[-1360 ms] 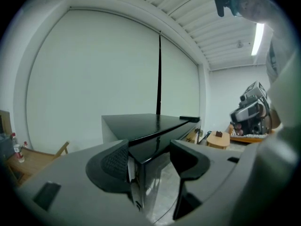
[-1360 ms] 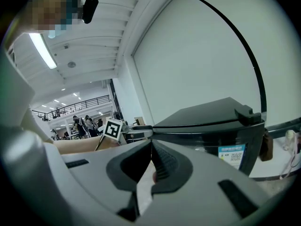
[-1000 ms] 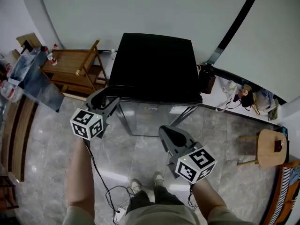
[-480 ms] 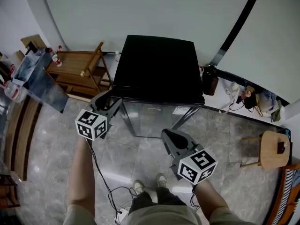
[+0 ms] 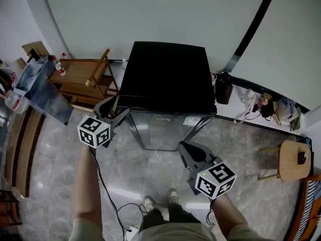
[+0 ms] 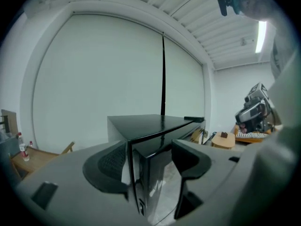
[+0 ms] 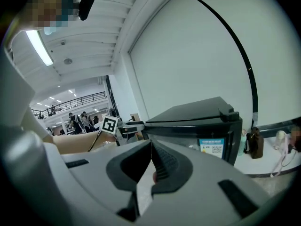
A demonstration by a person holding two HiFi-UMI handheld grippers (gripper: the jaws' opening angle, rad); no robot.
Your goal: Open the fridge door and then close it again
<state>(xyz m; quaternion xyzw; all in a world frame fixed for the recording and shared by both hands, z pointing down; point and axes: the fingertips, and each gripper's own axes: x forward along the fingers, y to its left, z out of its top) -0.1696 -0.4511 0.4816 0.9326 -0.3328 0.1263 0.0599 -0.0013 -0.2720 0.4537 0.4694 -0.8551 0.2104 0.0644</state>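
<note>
A small black fridge (image 5: 168, 74) stands against the wall, and its glossy door (image 5: 165, 129) faces me and looks closed. My left gripper (image 5: 114, 106) is at the fridge's front left corner. In the left gripper view its jaws (image 6: 149, 157) are opening, with the door's vertical edge (image 6: 136, 173) between them and the pads not pressing on it. My right gripper (image 5: 184, 147) hangs in front of the door's right half, apart from it. Its jaws (image 7: 151, 159) are shut on nothing, and the fridge (image 7: 197, 121) lies beyond them.
A wooden rack (image 5: 83, 77) stands left of the fridge, with blue cloth (image 5: 40, 87) beside it. A dark bag (image 5: 223, 87) and clutter sit on the ledge at the right. A wooden stool (image 5: 291, 159) is further right. A cable (image 5: 108, 195) trails on the marble floor near my feet (image 5: 160, 202).
Both grippers keep about the same places by the fridge. The head view has shifted slightly, and the door looks as it did.
</note>
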